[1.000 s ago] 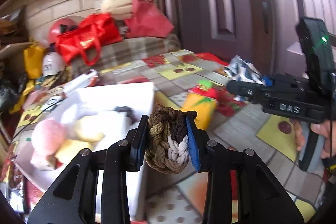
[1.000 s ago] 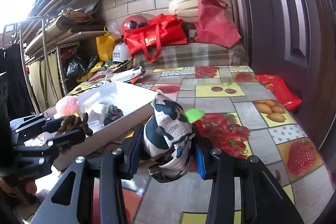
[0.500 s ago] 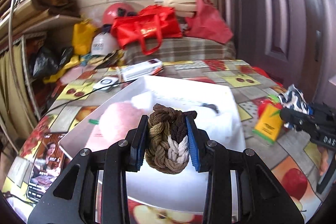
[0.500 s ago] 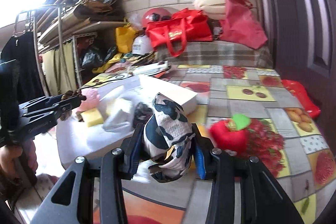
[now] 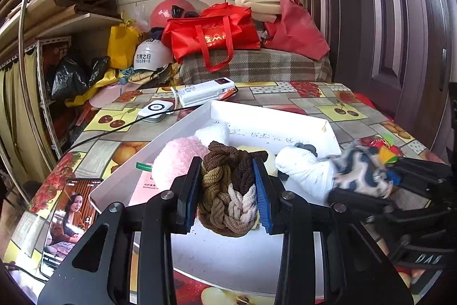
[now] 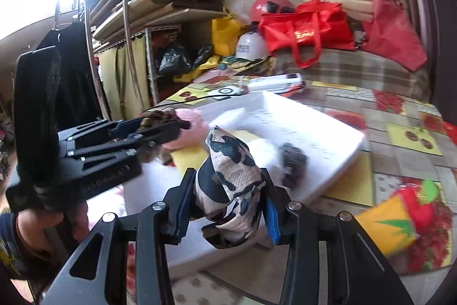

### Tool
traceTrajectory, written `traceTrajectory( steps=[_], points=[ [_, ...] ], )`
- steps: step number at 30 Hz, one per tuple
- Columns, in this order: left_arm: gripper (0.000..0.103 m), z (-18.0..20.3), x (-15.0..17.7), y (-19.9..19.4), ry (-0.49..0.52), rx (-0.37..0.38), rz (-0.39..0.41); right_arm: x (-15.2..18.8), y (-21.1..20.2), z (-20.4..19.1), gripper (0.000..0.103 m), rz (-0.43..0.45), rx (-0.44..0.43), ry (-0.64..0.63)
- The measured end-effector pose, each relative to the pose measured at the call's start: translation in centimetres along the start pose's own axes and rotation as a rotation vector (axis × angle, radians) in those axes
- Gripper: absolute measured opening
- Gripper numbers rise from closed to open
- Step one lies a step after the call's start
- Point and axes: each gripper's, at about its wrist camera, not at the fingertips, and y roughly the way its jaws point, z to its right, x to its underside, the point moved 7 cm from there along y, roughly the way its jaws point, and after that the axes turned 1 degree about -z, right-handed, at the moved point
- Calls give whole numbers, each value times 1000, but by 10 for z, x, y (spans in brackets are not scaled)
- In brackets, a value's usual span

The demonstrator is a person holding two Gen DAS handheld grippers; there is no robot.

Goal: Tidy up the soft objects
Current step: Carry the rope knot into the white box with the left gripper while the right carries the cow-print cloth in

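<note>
The left gripper (image 5: 227, 196) was squeezed tight on a braided brown knot (image 5: 225, 190). The knot sat between its two blue pads and hung over the near part of the white tray (image 5: 265, 116). Just past the knot, inside the tray, lay a fluffy pink ball (image 5: 175, 159) and a white soft thing (image 5: 307, 170).

The right gripper (image 6: 227, 207) was clamped on a black-and-white spotted cloth (image 6: 231, 182). The cloth stuck up between its pads, over the near side of the tray (image 6: 314, 116). To the right of that gripper, on the table, lay a yellow and red toy (image 6: 400, 216).
</note>
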Motion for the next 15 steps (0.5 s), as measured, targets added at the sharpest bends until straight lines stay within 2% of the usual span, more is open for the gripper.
traceTrajectory(
  steps=[15],
  points=[
    [35, -1, 0, -1, 3, -8, 5, 0, 8, -3, 42, -17, -6, 11]
  ],
)
